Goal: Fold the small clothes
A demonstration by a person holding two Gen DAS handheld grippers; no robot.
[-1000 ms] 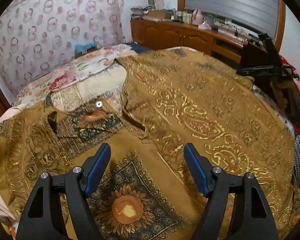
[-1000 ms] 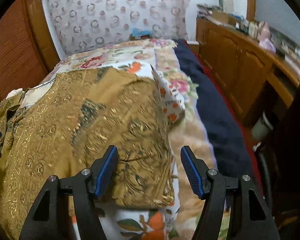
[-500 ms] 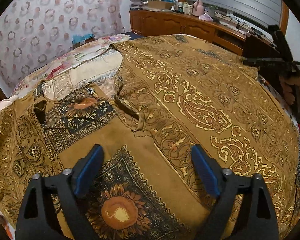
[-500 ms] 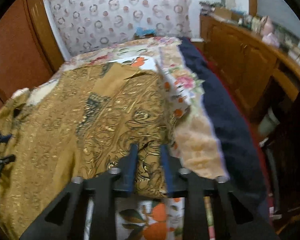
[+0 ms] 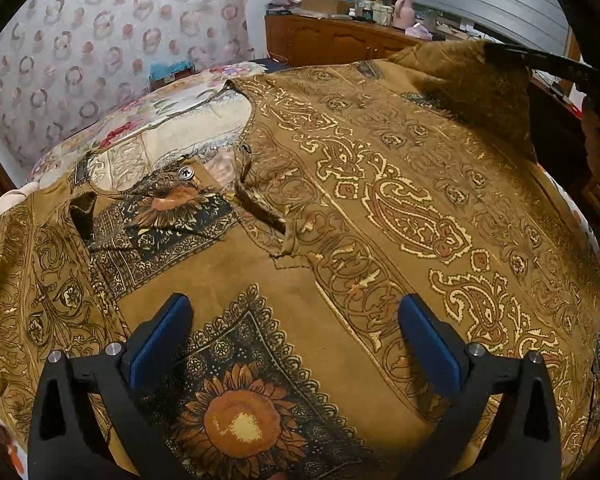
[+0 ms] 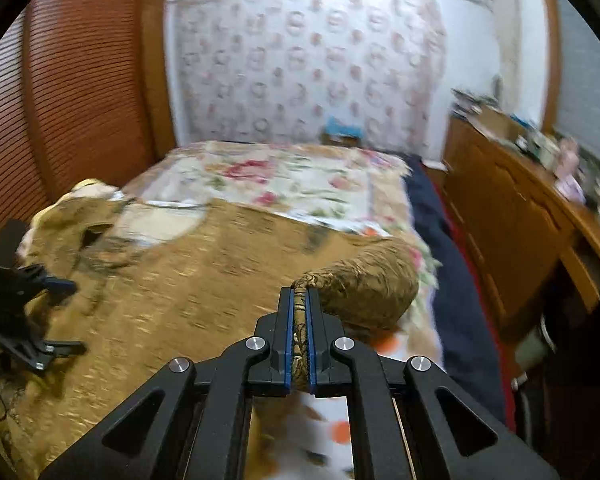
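On the bed, right gripper (image 6: 299, 300) apparently pinches shirt (image 5: 380, 208) sleeve.

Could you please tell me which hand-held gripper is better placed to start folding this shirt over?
The right hand-held gripper: it is shut on the mustard patterned shirt at its lifted edge, while the left hand-held gripper is open above the shirt's front.

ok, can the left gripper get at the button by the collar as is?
Probably yes: left gripper is open above the shirt, and the button lies exposed ahead with nothing between.
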